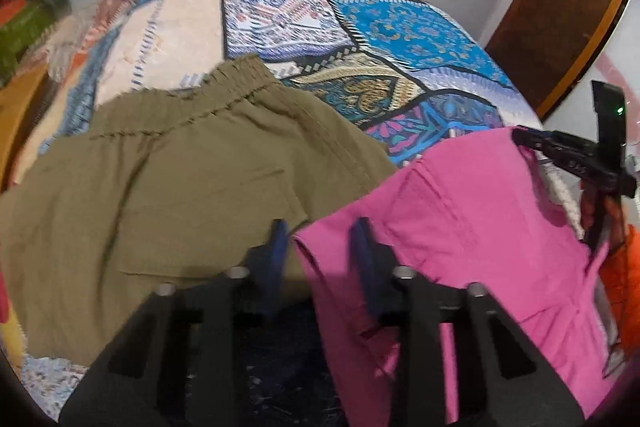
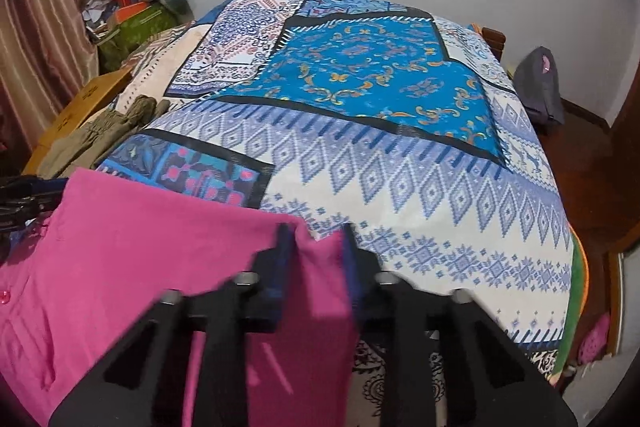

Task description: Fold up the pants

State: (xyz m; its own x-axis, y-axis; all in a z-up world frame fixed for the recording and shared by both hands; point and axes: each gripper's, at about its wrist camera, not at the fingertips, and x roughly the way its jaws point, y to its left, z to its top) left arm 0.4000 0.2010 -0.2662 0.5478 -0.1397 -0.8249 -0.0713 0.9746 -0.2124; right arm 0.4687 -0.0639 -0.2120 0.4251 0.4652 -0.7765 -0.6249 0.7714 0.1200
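Pink pants (image 1: pixel 472 227) hang stretched between my two grippers above the bed's near edge. My left gripper (image 1: pixel 320 239) holds one top corner of the pink cloth between its blue pads. My right gripper (image 2: pixel 316 247) is shut on the other corner of the pink pants (image 2: pixel 132 259). The right gripper also shows in the left wrist view (image 1: pixel 568 155) at the far right. Olive pants (image 1: pixel 168 195) lie spread flat on the bed to the left, waistband away from me; they also show in the right wrist view (image 2: pixel 100 135).
The bed carries a blue patchwork sheet (image 2: pixel 360 87). Boxes and clutter (image 2: pixel 132 15) stand at the far left by a curtain. A wooden door (image 1: pixel 560 19) is at the right. A grey bag (image 2: pixel 540 87) sits on the floor beyond the bed.
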